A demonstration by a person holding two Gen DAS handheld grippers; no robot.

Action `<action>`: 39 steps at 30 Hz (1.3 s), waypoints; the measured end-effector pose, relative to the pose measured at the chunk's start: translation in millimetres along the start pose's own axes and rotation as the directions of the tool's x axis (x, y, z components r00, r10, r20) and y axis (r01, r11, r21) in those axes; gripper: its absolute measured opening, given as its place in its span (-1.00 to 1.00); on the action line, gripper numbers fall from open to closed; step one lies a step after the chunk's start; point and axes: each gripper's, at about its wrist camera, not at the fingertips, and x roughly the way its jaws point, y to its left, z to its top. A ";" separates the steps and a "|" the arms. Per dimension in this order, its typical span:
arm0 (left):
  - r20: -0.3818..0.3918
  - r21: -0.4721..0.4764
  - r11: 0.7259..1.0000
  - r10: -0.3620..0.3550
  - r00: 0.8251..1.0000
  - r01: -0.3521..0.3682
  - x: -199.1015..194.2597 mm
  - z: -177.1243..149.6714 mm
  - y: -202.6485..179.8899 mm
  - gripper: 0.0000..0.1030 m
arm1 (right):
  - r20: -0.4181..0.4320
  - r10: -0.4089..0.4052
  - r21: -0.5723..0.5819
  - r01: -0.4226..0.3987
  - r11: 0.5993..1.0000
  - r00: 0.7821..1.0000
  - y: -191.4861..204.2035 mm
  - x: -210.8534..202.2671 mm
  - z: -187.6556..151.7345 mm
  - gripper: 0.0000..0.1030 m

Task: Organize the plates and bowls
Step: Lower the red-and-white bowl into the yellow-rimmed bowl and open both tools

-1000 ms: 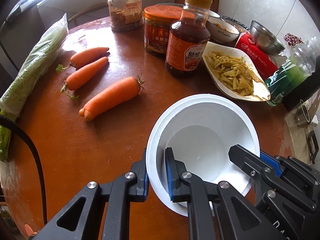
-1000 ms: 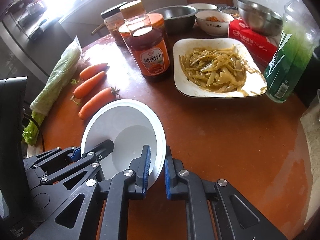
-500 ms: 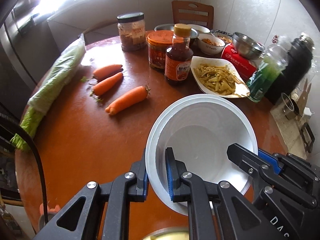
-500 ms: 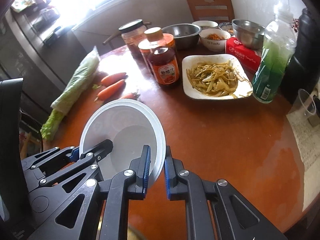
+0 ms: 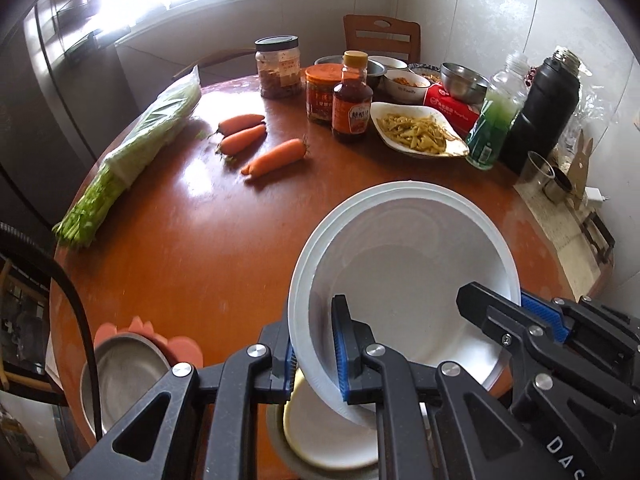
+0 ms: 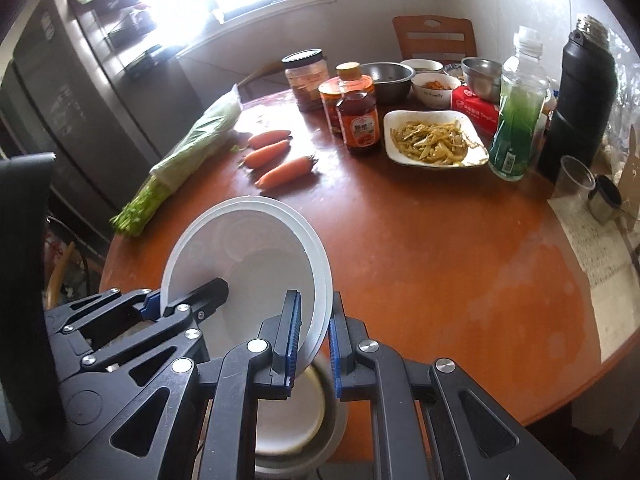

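Note:
A white disposable bowl is held in the air above the near edge of the round wooden table. My left gripper is shut on its left rim. My right gripper is shut on its right rim; the bowl tilts in that view. Below the bowl sits a stack of pale plates or bowls, also seen in the right wrist view. A small steel dish lies at the near left edge.
Three carrots, bagged greens, jars and a sauce bottle, a plate of food, steel bowls, a green bottle, a black flask and cups crowd the far half.
Both grippers have lifted the white bowl higher and drawn it back toward the near edge. The stack of pale dishes and the steel dish have come into view below.

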 end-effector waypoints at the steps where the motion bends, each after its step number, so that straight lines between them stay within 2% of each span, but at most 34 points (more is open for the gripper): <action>1: 0.005 -0.003 1.000 0.003 1.000 -0.003 -2.5 -6.9 1.7 -0.69 | -0.001 0.003 -0.008 -0.003 1.000 1.000 3.0 -2.5 -5.1 -0.73; 6: -0.007 -0.016 1.000 0.002 1.000 -0.003 1.5 -33.4 7.0 -0.69 | -0.009 0.011 -0.026 -0.011 1.000 1.000 13.6 -5.0 -32.5 -0.71; 14: -0.010 -0.009 1.000 0.019 1.000 -0.020 9.8 -59.0 4.1 -0.69 | -0.068 0.048 0.013 -0.047 0.999 0.997 6.9 16.2 -60.8 -0.71; 24: -0.014 0.021 0.999 0.040 0.999 -0.039 6.3 -72.9 -1.6 -0.69 | -0.076 0.055 0.018 -0.054 0.998 0.996 2.5 16.9 -74.7 -0.70; 39: -0.052 0.011 1.000 0.006 0.999 -0.005 27.6 -83.9 3.7 -0.68 | -0.118 0.053 0.019 -0.051 0.999 0.992 1.1 37.0 -84.3 -0.69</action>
